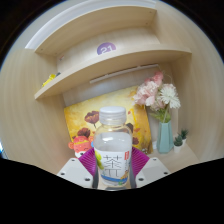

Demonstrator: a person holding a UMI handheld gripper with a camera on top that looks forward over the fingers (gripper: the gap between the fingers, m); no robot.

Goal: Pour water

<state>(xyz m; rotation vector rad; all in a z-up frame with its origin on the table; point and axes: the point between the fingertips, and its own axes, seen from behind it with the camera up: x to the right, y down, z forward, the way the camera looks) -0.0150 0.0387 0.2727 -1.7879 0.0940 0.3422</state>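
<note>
Pale wood surrounds you: a curved light-wood shelf (95, 70) runs across above, with a second tier higher up, smooth and matt in finish.

Item, on the shelf: a white box-like object (100, 52) bearing a round purple emblem; its writing is too small to read.

Item, below the shelf: a yellow printed board (85, 120) leaning against the back, showing brown rounded shapes; no text legible. A small orange figure (79, 144) stands just before its lower part.

Item, to the right of the board: a slim pale-blue vase (164, 136), upright, holding pink and white flowers (158, 96) with soft, ruffled petals. A small green potted plant (181, 139) sits just beside the vase.

Item, the task's thing: a clear plastic water bottle (113, 148), upright, cylindrical with rounded shoulders, white screw cap still on. Its wrap label is white and pale green with green characters you cannot read at this size. The bottle stands directly between your tongs (113, 165), in front of the yellow board.

State of tongs: narrowed onto the bottle, a magenta pad (88, 161) pressed to each side of the label, white finger bodies showing below. Whatever carries the bottle underneath is hidden, so you cannot tell whether it rests on a tabletop.
</note>
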